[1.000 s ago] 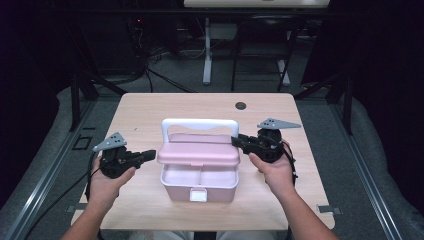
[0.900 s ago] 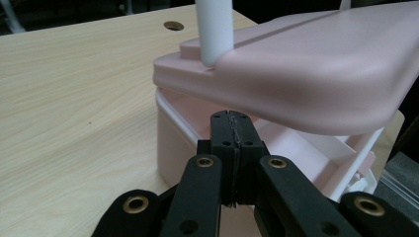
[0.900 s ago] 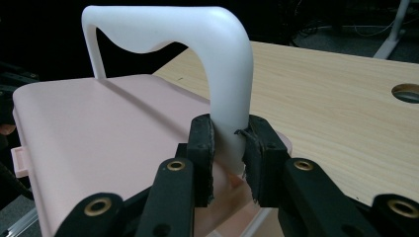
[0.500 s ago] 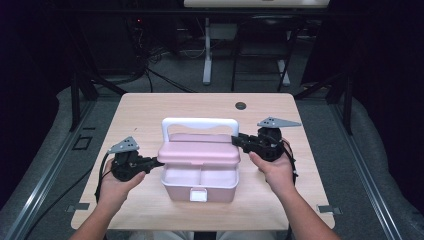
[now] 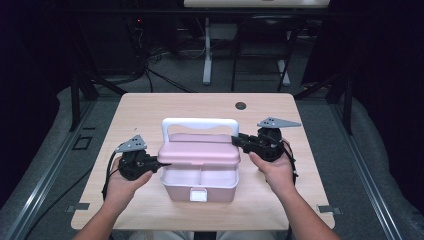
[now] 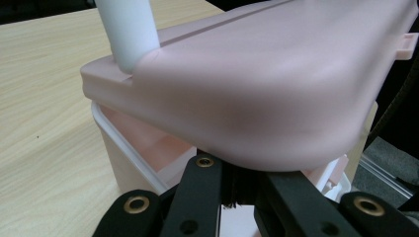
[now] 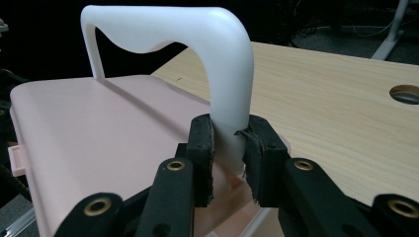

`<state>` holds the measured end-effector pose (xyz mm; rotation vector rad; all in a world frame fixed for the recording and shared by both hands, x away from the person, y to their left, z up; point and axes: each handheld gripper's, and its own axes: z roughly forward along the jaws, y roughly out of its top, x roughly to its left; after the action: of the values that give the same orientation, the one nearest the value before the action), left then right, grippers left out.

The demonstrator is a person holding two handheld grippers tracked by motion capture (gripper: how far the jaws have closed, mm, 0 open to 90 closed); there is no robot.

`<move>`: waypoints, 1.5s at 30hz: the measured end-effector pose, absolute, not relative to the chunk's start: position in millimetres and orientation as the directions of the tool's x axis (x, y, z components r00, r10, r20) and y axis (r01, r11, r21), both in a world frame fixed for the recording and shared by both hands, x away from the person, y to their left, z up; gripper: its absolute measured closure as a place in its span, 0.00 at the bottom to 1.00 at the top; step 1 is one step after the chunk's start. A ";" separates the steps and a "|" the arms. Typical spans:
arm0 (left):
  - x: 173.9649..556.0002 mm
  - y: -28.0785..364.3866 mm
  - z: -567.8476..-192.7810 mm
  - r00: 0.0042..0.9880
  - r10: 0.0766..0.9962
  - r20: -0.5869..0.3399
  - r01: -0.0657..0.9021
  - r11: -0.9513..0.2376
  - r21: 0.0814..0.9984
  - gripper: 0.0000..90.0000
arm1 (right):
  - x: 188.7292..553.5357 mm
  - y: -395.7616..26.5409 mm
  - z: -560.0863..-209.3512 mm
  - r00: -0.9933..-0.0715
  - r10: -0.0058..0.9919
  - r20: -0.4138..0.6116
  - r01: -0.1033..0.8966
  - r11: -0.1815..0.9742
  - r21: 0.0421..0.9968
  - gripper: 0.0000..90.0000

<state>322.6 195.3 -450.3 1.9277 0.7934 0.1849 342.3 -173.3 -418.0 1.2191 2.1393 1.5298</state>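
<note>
Right gripper view: right hand-held gripper (image 7: 228,148) clamped on white handle (image 7: 225,74); left one closed.

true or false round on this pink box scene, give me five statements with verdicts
1. The right gripper clamps the white handle. True.
2. The pink lid is fully closed on the box. False: its front is raised, showing the compartments.
3. The left gripper is shut, its tips under the lid's edge. True.
4. The box stands on the floor. False: on the wooden table.
5. The handle lies flat. False: it stands upright.
</note>
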 end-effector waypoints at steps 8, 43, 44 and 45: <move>322.8 195.3 -446.4 0.772 0.602 -0.204 0.442 -0.277 0.853 1.00 | 340.3 -174.5 -418.2 -0.622 0.749 0.228 0.462 0.116 0.879 0.80; 352.2 192.6 -414.1 0.748 0.631 -0.203 0.446 -0.252 0.859 1.00 | 294.8 -189.9 -458.7 -0.638 0.746 0.192 0.453 0.163 0.876 1.00; 353.0 192.5 -412.9 0.749 0.632 -0.199 0.443 -0.255 0.860 1.00 | 294.7 -188.0 -461.9 -0.642 0.743 0.192 0.456 0.169 0.874 1.00; 353.7 192.4 -411.8 0.748 0.634 -0.196 0.442 -0.256 0.860 1.00 | 294.5 -186.0 -464.4 -0.645 0.739 0.194 0.461 0.172 0.871 1.00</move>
<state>353.7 192.4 -411.8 1.8988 0.8246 0.2294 294.5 -186.0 -464.4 1.1521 2.1781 1.4609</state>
